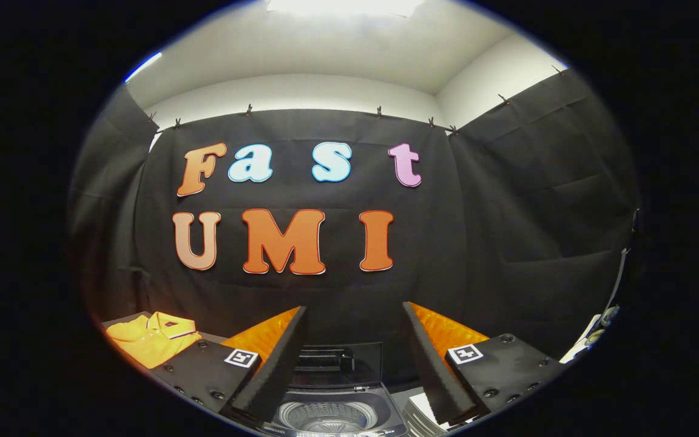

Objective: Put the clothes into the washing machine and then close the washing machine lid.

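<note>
A folded yellow polo shirt (150,337) with a dark-trimmed collar lies on a dark surface, off to the left of my left finger. Below and between my fingers stands the top-loading washing machine (332,408), its lid (336,364) raised upright behind the round drum opening (327,416). My gripper (354,328) is open, fingers spread wide with nothing between them, held above the machine and apart from the shirt.
Black cloth walls close the booth behind and on both sides. A stack of pale ribbed items (421,413) sits beside the machine, under my right finger. Some small objects (592,337) hang at the far right wall.
</note>
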A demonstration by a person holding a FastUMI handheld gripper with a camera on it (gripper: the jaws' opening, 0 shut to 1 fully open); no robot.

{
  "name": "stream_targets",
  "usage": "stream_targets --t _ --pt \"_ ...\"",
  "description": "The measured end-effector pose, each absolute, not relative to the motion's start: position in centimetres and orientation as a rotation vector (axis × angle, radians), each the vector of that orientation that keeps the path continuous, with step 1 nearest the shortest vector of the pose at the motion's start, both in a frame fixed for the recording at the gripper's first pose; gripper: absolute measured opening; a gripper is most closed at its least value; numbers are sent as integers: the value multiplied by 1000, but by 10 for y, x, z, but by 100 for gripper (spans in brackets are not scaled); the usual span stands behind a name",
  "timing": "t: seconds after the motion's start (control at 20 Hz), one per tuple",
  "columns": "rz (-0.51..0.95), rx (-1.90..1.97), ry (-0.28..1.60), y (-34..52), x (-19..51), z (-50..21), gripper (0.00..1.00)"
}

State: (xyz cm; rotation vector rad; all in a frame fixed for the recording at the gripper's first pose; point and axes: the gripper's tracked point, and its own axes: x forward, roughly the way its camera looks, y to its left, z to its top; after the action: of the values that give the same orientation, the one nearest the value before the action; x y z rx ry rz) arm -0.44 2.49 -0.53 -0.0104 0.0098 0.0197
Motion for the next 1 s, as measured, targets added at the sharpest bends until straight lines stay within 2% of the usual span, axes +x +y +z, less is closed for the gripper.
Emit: stream_targets --t 0.55,1.0 --pt "31 -18 18 59 -4 -2 98" --pt "141 -37 -4 156 18 9 98"
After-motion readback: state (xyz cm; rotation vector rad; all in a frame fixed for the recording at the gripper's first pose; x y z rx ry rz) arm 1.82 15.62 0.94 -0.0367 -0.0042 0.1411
